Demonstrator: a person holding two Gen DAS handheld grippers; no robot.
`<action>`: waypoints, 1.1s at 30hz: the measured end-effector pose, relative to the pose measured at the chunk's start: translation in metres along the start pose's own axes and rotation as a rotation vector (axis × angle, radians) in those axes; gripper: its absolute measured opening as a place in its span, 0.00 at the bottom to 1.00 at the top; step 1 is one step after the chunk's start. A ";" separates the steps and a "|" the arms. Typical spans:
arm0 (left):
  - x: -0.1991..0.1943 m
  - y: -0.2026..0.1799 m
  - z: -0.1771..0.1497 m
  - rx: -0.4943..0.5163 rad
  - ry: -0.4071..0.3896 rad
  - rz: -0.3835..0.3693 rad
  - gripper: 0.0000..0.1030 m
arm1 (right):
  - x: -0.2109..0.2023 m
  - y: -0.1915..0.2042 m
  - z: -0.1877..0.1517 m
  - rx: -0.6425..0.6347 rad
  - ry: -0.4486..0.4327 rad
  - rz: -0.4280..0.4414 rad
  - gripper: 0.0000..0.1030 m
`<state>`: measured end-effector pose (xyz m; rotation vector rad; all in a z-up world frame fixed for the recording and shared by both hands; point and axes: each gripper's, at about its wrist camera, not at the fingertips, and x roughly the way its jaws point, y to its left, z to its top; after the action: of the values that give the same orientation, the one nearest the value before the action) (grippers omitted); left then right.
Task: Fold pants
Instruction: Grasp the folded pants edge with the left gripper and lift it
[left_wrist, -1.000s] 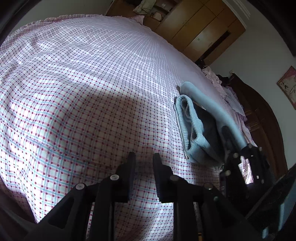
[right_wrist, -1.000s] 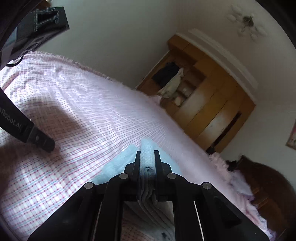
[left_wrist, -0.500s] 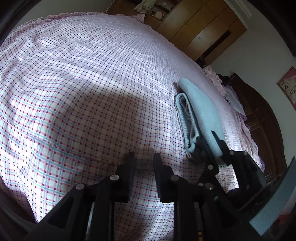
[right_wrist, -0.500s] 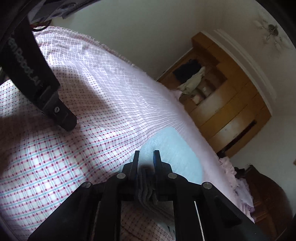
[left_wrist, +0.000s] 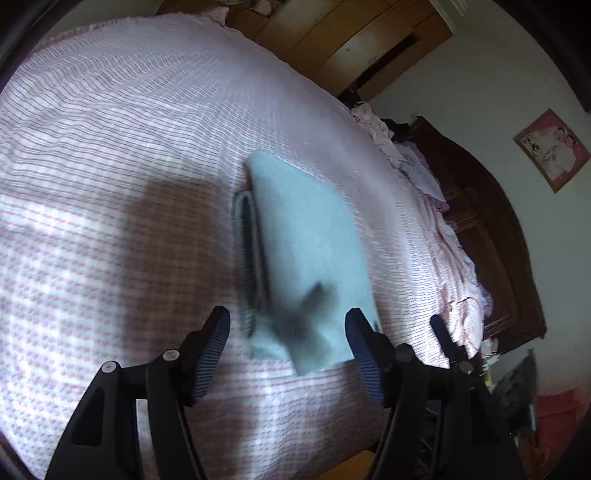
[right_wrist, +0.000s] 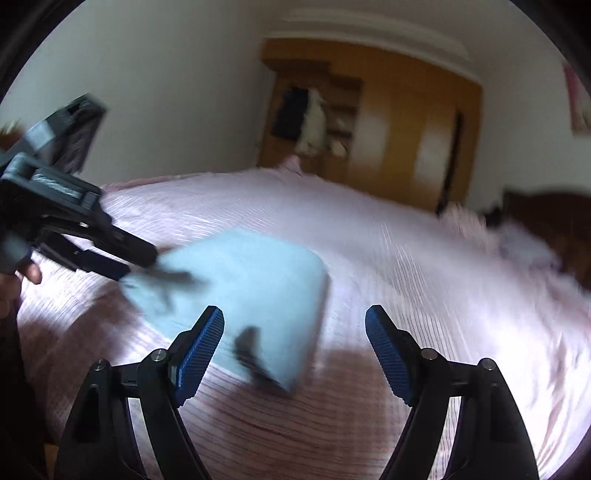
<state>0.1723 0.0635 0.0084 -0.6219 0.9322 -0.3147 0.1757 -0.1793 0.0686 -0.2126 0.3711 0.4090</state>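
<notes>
Both the left gripper (left_wrist: 286, 341) and right gripper (right_wrist: 295, 341) have just opened, fingers empty.

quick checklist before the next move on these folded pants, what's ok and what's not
1. Pants folded into a compact stack on the bed: ok.
2. Left gripper jaws just opened, nothing between them: ok.
3. Right gripper jaws just opened, pants released: ok.
4. Stack edges even: cannot tell, the pictures are blurred.
5. Both grippers clear of the fabric: ok.
</notes>
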 end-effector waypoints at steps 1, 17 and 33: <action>0.005 -0.001 0.005 -0.011 0.012 -0.012 0.66 | 0.002 -0.009 -0.002 0.036 0.009 -0.002 0.71; 0.003 -0.025 0.035 0.021 -0.026 0.068 0.12 | 0.015 -0.047 -0.031 0.210 0.080 -0.017 0.71; 0.001 -0.124 0.049 0.225 -0.055 0.102 0.09 | -0.019 0.002 -0.037 0.208 -0.012 0.023 0.72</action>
<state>0.2146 -0.0162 0.1069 -0.3731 0.8579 -0.3047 0.1469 -0.1949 0.0420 -0.0035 0.4017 0.3915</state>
